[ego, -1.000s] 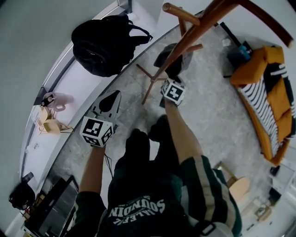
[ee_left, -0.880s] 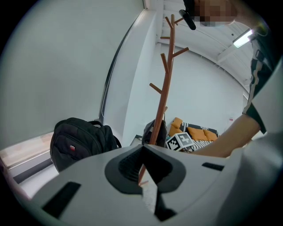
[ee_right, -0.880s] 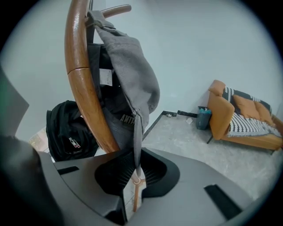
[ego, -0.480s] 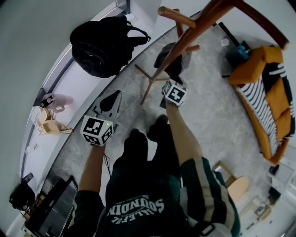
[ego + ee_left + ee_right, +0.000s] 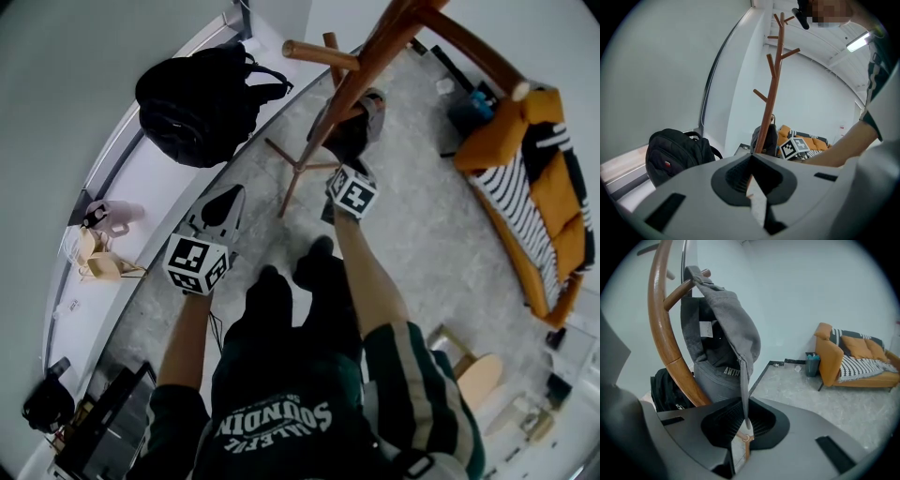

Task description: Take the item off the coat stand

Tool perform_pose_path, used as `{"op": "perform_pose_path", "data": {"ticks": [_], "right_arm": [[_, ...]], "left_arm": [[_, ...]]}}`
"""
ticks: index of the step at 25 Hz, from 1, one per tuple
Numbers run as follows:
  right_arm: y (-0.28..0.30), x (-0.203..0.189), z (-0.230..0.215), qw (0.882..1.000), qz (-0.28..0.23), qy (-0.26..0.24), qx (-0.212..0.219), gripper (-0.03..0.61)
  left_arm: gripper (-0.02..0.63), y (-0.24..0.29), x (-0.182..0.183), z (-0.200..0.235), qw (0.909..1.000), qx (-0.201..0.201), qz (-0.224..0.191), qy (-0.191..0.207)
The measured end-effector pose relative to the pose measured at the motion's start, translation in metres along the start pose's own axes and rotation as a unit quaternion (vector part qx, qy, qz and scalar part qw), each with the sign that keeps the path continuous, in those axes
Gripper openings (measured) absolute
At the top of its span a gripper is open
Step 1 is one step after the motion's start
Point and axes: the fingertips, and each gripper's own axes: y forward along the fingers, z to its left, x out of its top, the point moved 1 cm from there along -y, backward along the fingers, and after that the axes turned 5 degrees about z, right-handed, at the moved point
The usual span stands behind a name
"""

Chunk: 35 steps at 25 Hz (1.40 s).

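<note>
Where it hung on the wooden coat stand point(image 5: 665, 348), the item was logged as one grey cap point(image 5: 723, 329), caught over a short peg point(image 5: 683, 286) low on the stand and lying against the stout brown timber beside it. Material: soft mid-grey cloth, somewhat washed in tone. Its hollow side faced the right gripper view, showing a darker interior, a white label point(image 5: 706, 329) sewn inside, and a band of pale lettering too small to read. One edge of the cap, seen end-on, dropped as a narrow grey strip straight down from the crown. Right gripper point(image 5: 744, 427): jaws drawn in close, the tip of that grey strip pinched in the notch between the dark ribbed pads; only a slit of floor showed below the pinch. Left gripper point(image 5: 751, 180): jaws nearly together with nothing between them, held well apart from the stand and pointed toward it. From the head view the cap appeared as a dark grey lump just beyond the right gripper's marker cube, near the stand's splayed legs. Other entries: one black backpack point(image 5: 192, 103) on the white ledge along the wall, to the left of the stand; one orange sofa point(image 5: 539, 202) with a striped covering at the far right; pale speckled floor point(image 5: 422, 225) throughout.
</note>
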Motion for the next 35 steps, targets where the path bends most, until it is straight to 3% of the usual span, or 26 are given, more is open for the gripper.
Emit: {"op": "perform_pose_path", "data": {"ticks": [21, 35], "right_arm": [[-0.062, 0.082, -0.067, 0.999, -0.032, 0.003, -0.020, 0.017], [-0.181, 0.114, -0.088, 0.998, -0.066, 0.005, -0.010, 0.017]], "left_arm": [[0.000, 0.007, 0.078, -0.047, 0.9994, -0.021, -0.009, 0.025], [0.000, -0.035, 0.135, -0.078, 0.9957, -0.064, -0.015, 0.065]]}}
